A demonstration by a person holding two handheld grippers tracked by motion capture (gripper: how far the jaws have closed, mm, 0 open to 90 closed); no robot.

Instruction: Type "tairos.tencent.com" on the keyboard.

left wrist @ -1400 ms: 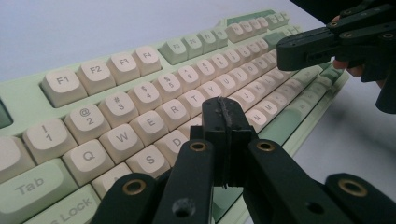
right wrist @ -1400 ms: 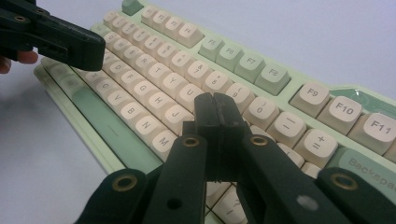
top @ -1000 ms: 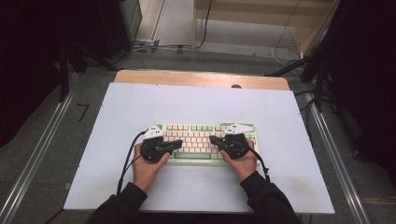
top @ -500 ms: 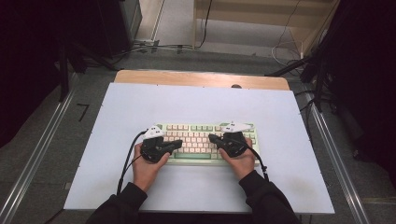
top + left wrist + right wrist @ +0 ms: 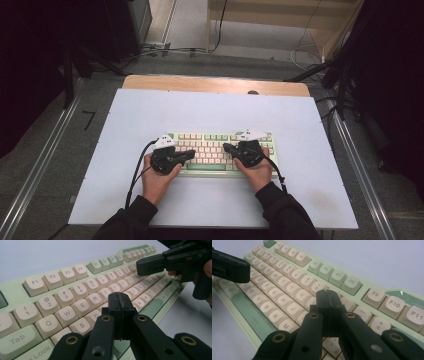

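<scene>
Left gripper, jaws shut & empty, tip over the D/F keys of the green-cream keyboard mid-table, right gripper likewise shut w/ nothing held, near K/L: press one key at a time, straight down, lightly; white tabletop, dark curtains around.

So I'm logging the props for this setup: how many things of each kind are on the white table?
Pale green keyboard with cream keys: 1
Black two-jaw grippers: 2, left and right, both shut over the keys
Total: 3
</scene>
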